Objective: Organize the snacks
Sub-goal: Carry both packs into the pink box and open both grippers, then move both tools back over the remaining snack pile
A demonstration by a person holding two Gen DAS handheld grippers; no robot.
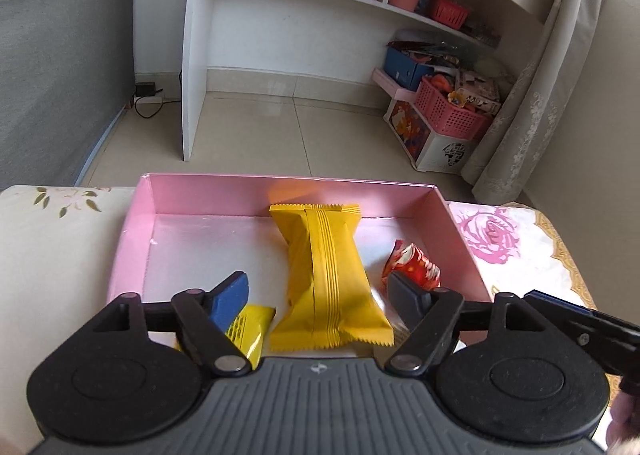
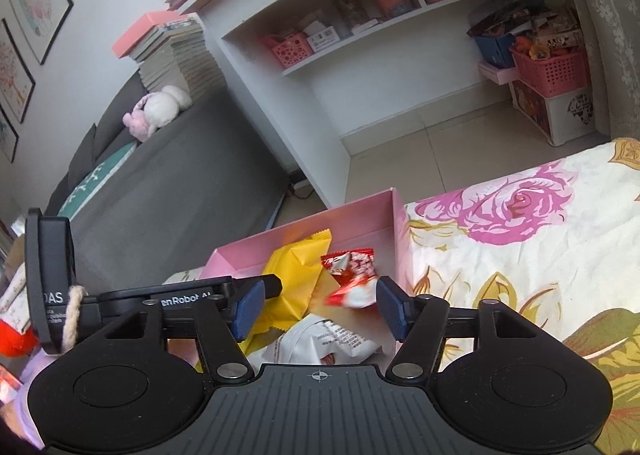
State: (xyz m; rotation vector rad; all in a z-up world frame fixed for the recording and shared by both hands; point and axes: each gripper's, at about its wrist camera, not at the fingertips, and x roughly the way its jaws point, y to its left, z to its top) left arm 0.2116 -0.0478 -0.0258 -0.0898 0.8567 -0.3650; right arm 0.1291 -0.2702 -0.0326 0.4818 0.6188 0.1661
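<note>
A pink box (image 1: 452, 223) sits on the flowered cloth, also in the right wrist view (image 2: 394, 215). In it lie a large yellow snack packet (image 1: 328, 275), a small yellow packet (image 1: 248, 331) and a red-and-white candy packet (image 1: 416, 265). My left gripper (image 1: 320, 295) is open, its fingers either side of the large yellow packet without touching it. My right gripper (image 2: 318, 307) is open above the box's near end, with the red-and-white packet (image 2: 352, 275) between its fingers and a white packet (image 2: 324, 343) below. The large yellow packet (image 2: 292, 275) lies to its left.
The table's flowered cloth (image 2: 520, 255) spreads right of the box. Beyond the table edge are a tiled floor (image 1: 280, 127), a white shelf unit (image 1: 196, 55), a grey sofa (image 1: 52, 55) and pink baskets (image 1: 452, 111) by a curtain. The left gripper's body (image 2: 180, 299) is at left.
</note>
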